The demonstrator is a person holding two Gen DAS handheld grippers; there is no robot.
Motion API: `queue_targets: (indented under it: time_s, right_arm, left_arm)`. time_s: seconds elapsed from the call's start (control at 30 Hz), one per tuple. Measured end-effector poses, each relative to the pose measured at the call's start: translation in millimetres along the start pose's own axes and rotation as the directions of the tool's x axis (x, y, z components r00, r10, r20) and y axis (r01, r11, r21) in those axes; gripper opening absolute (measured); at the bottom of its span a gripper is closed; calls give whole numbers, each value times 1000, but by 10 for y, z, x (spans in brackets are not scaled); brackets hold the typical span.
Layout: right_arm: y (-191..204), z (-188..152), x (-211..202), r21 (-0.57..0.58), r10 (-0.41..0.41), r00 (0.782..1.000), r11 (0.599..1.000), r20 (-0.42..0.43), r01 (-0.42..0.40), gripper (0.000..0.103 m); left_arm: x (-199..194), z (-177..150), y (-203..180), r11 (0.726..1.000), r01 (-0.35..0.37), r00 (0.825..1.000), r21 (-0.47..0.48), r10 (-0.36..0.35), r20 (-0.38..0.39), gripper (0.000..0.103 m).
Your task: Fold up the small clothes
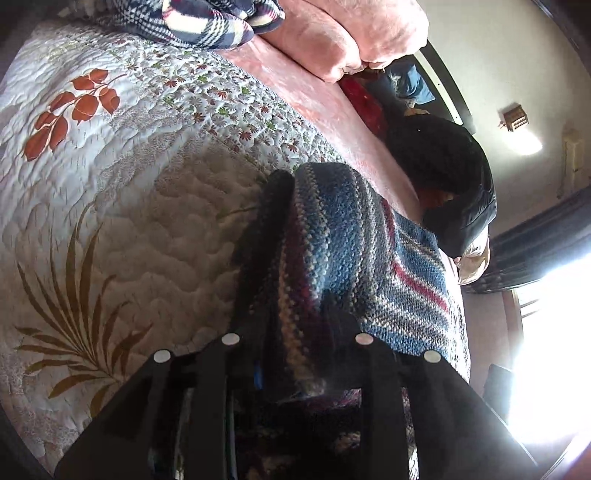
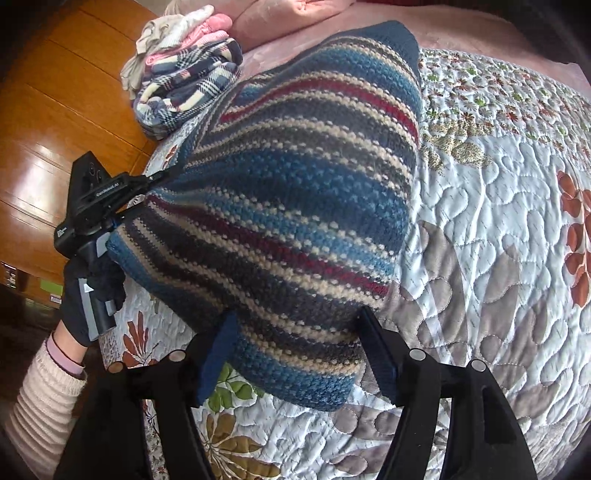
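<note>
Black fingers of the right claw (image 2: 295, 354) fill the lower edge of the right wrist view, set well apart with blue pads on their inner faces; the lower hem of the striped knitted garment (image 2: 295, 192) hangs between them, and whether either pad presses the knit cannot be told. Bands of blue, cream, grey and dark red run across the garment, which is stretched in the air above the quilted bedspread (image 2: 498, 229), its far upper corner raised toward the pink blanket (image 2: 280, 18). At the garment's left edge the left claw (image 2: 155, 181) is clamped on a bunched corner of the knit, the fabric drawn to a point at its tips; a gloved hand (image 2: 88, 295) grips that tool's handle, with a ribbed cream sleeve (image 2: 40, 398) below it. Beyond lies a folded stack with a plaid cloth (image 2: 188, 88) under pink and pale pieces, beside a wooden panel (image 2: 66, 85). In the left wrist view the left claw (image 1: 295, 280) is pinched on the same garment (image 1: 354, 236), which drapes over both fingers and runs away along the bed edge above the bedspread (image 1: 110, 184). A plaid cloth (image 1: 207, 26) and pink blanket (image 1: 343, 33) lie at the far side, and a person in dark clothing (image 1: 447, 184) is beyond the garment.
</note>
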State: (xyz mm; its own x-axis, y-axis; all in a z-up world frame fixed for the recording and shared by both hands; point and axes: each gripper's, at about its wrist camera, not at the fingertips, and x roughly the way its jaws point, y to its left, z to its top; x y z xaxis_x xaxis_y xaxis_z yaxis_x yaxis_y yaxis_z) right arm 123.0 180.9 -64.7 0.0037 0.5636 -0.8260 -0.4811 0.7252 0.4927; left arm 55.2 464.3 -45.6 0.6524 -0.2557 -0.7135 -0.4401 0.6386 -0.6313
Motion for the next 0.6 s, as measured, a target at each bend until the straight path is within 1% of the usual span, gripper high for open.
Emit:
queue_targets:
  time_s: [0.13, 0.23, 0.3, 0.33, 0.4, 0.43, 0.47, 0.6]
  right_arm:
    - [-1, 1, -57, 5, 19, 1000, 1000, 13, -19, 70]
    - [-58, -50, -165, 13, 35, 999, 999, 28, -35, 69]
    - [-50, -60, -209, 11, 35, 999, 999, 36, -35, 69]
    - [-51, -70, -230, 9, 37, 999, 999, 38, -37, 69]
    - [-43, -84, -259, 5, 39, 998, 999, 40, -39, 69]
    - [-43, -93, -271, 4, 38, 998, 999, 40, -38, 69]
    - [-36, -96, -269, 3, 37, 999, 999, 40, -37, 69]
    - [-84, -154, -286, 9, 33, 999, 999, 31, -34, 69]
  left_arm:
    - [-346, -109, -82, 999, -23, 999, 48, 22, 28, 25]
    - [-615, -247, -163, 996, -26, 999, 82, 23, 42, 25]
    - [-730, -359, -258, 995, -18, 999, 100, 14, 39, 30]
    - [-757, -409, -307, 993, -31, 999, 112, 27, 31, 35]
    - [-775, -513, -354, 991, -38, 999, 128, 36, 22, 36]
    - [-758, -569, -378, 991, -34, 999, 130, 34, 5, 40]
    - [-727, -603, -391, 991, -40, 999, 130, 41, -10, 42]
    - [-621, -682, -381, 993, -47, 998, 110, 51, -31, 42]
